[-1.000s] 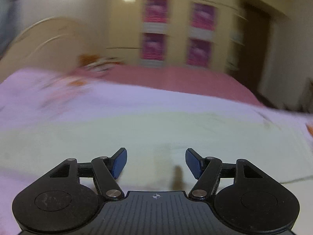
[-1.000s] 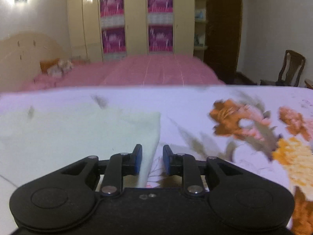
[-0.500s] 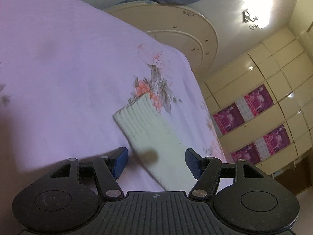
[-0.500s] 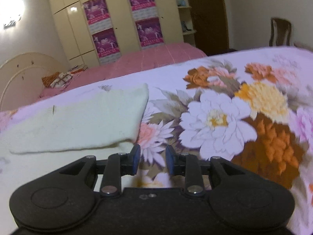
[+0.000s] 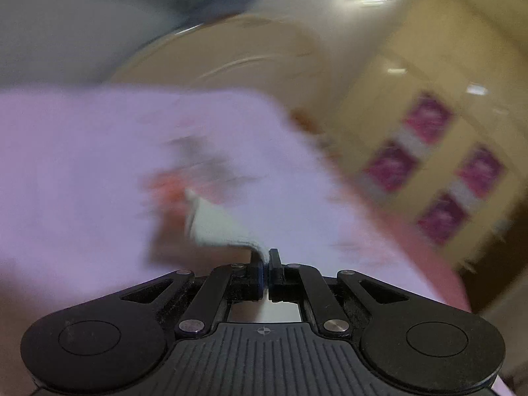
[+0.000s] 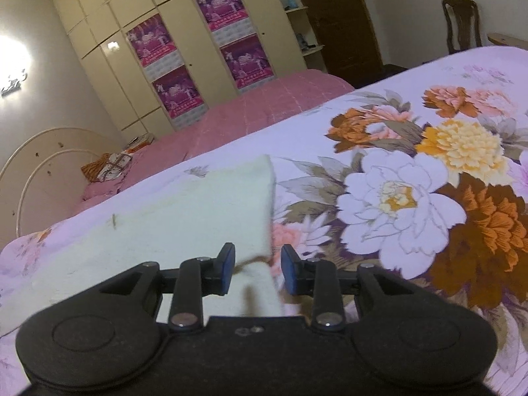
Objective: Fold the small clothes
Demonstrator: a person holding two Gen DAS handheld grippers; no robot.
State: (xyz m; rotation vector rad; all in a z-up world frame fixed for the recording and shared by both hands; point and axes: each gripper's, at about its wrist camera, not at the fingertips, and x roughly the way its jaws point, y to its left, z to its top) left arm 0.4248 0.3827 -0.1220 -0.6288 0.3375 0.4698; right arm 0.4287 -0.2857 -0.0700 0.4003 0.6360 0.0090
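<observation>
We have the left tongs (image 5: 266, 257) pressed together on a strip of the pale green garment (image 5: 217, 227), whose cloth rises from the tips and hangs out ahead of them over the bed sheet (image 5: 82, 171). That view is badly blurred, so we cannot tell which part of the garment is pinched. Behind the sheet we make out a cream headboard (image 5: 231, 56) and a wardrobe (image 5: 439, 165) with purple posters.

Our right tongs (image 6: 258, 269) stand partly open, with a gap between the blue pads (image 6: 227, 270), and they grip nothing. A corner of the garment (image 6: 184, 211) lies between the pads and runs back under the tool. The rest of it spreads flat over the floral bed sheet (image 6: 412, 198) to the left, its right edge beside a large white flower print.

Further back we see a pink bed (image 6: 264, 109), a small pillow (image 6: 109, 166) near its curved headboard (image 6: 43, 171), the wardrobe (image 6: 198, 49), a dark door (image 6: 336, 19) and a wooden chair (image 6: 460, 23).
</observation>
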